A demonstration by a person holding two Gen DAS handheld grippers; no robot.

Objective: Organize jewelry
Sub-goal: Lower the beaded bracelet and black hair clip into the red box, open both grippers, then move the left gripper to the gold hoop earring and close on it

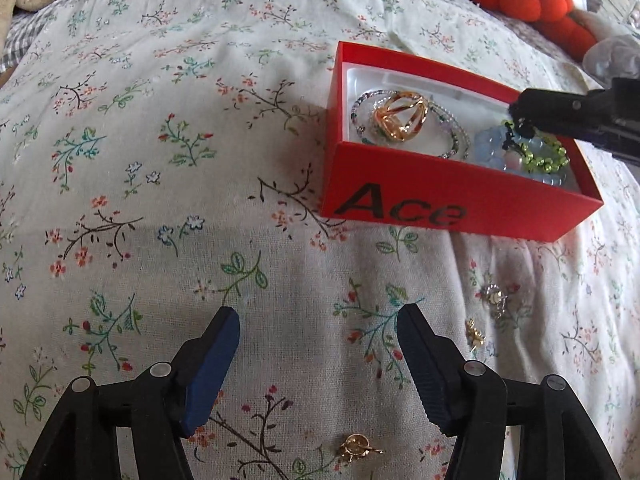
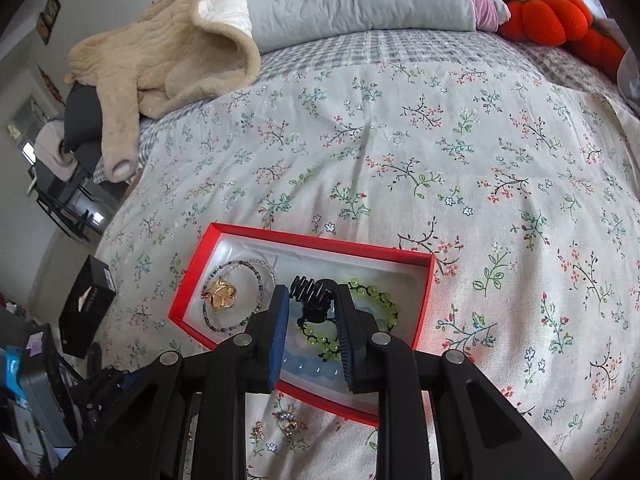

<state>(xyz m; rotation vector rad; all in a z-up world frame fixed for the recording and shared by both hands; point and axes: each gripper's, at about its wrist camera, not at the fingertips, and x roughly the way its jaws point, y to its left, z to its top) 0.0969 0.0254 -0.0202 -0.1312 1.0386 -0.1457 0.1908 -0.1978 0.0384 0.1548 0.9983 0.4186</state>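
Jewelry pieces are split between box and bedspread. A small black toothed plastic hair claw [image 2: 311,300] sits between the blue pads of the right gripper [image 2: 312,300], over the open red cardboard box [image 2: 424,312]; whether the pads are clamped on it or just released cannot be told. In the left wrist view the claw [image 1: 520,120] is seen at the right gripper's tip [image 1: 524,114], above the green beaded bracelet [image 1: 548,156] and pale blue bead bracelet [image 1: 492,144]. A gold openwork hair clip [image 1: 400,116] and a slim multicolour bead bracelet [image 1: 456,136] lie at the box's other end. The left gripper [image 1: 318,340] is held wide apart, empty, over the floral bedspread [image 1: 160,160]. Small gold earrings [image 1: 356,446] [image 1: 476,334] and a silvery one [image 1: 494,298] lie loose outside the box. Risk, as judged: claw teeth could snag the green beads' cord and drag it out on withdrawal; loose earrings could be lost in the soft fabric if pressed.
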